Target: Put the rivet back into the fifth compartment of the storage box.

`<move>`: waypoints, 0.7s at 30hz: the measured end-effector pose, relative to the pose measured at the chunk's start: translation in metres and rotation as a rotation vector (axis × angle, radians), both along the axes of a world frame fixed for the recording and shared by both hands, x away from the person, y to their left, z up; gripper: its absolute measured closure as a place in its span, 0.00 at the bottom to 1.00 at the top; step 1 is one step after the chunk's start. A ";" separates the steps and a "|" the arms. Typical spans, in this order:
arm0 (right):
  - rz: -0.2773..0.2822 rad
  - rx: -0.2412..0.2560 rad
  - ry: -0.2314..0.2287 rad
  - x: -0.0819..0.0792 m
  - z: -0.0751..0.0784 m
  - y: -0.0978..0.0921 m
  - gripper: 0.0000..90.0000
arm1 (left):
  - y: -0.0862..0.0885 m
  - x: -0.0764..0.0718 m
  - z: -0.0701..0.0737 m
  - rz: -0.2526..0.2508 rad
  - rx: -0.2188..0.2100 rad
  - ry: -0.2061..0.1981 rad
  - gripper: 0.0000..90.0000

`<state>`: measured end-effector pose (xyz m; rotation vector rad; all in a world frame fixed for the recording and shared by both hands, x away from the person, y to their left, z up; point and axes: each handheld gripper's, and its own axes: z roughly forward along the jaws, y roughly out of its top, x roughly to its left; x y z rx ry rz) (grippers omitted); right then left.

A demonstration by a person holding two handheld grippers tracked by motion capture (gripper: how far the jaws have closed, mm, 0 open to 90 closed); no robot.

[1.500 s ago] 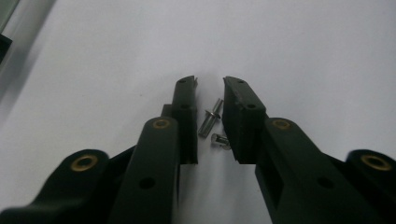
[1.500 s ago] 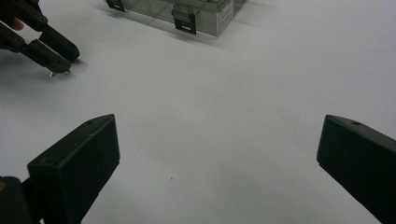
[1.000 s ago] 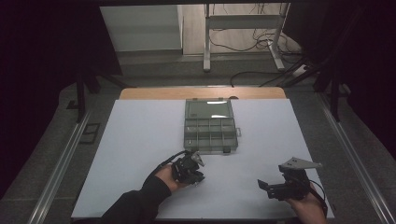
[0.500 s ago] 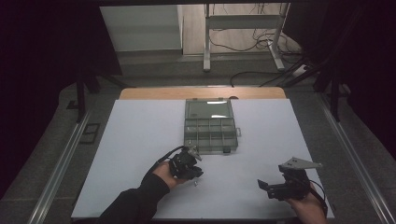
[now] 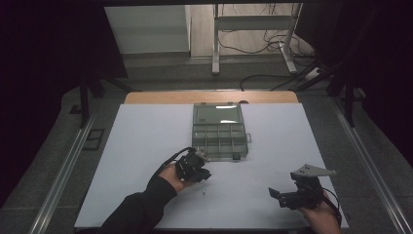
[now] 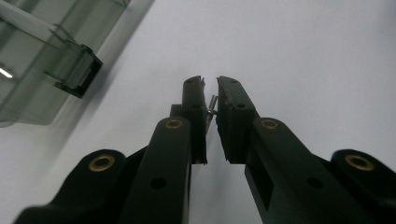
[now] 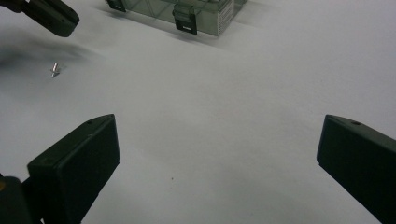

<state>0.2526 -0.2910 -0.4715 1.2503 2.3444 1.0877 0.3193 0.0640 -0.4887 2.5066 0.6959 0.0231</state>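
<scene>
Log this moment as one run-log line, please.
left claw: shut on small metal pin, near organizer box | right claw: open, idle over white table | loose screw: lying on table

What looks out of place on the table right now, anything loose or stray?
One small metal screw lies loose on the white table, apart from the open compartment box. It sits just beyond the left gripper, whose fingers pinch another small metal piece. The right gripper is open.
</scene>
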 end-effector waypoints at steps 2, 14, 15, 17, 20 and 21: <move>0.000 0.000 0.000 0.000 0.000 0.000 0.00 | 0.001 0.002 0.002 0.005 0.001 -0.004 0.92; 0.001 0.001 0.001 0.000 0.000 0.000 0.00 | 0.009 0.015 0.015 0.039 -0.008 -0.012 0.91; 0.001 0.002 0.001 0.000 0.000 0.000 0.00 | 0.009 0.016 0.016 0.040 -0.008 -0.014 0.91; 0.001 0.002 0.001 0.000 0.000 0.000 0.00 | 0.010 0.018 0.018 0.043 -0.010 -0.015 0.91; 0.000 0.002 0.002 0.000 0.000 0.000 0.00 | 0.011 0.022 0.022 0.053 -0.010 -0.020 0.91; 0.000 0.002 0.002 0.000 0.000 0.000 0.00 | 0.012 0.023 0.023 0.054 -0.010 -0.022 0.91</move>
